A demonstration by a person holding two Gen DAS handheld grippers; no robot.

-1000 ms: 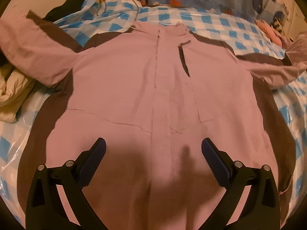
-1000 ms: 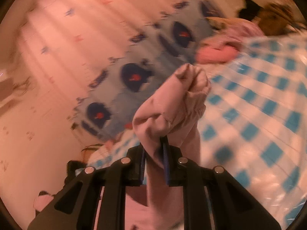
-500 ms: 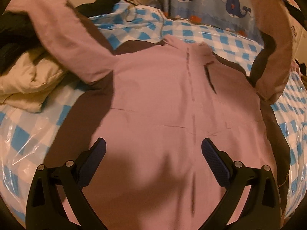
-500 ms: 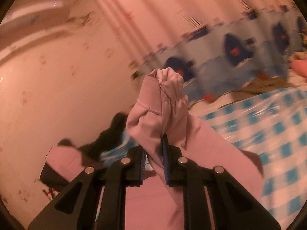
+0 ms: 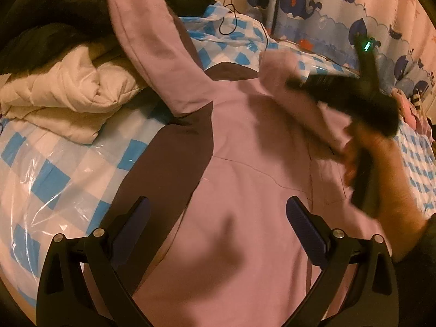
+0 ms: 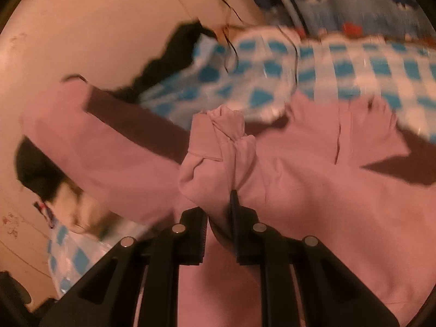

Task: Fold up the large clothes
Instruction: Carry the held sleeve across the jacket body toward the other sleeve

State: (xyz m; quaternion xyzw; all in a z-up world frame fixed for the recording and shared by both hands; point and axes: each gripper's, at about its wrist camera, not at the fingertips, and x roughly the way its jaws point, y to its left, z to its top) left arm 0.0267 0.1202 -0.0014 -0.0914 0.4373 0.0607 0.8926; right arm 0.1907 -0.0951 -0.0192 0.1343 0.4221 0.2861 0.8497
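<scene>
Right tongs [image 6: 218, 218], clamped on the sleeve cuff [image 6: 218, 141], hang over the jacket [image 5: 245, 218] chest; left tongs [image 5: 218, 218], spread apart, hover nearer its hem.

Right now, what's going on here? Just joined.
A person with two handheld grippers is folding a pink jacket spread flat on a blue-checked sheet. The right gripper is shut on the cuff of the right sleeve and holds it over the chest, mid-fold; that view is motion-blurred. The left gripper hovers open over the lower front, holding nothing. The other sleeve lies stretched out toward a cream quilt, not yet folded.
</scene>
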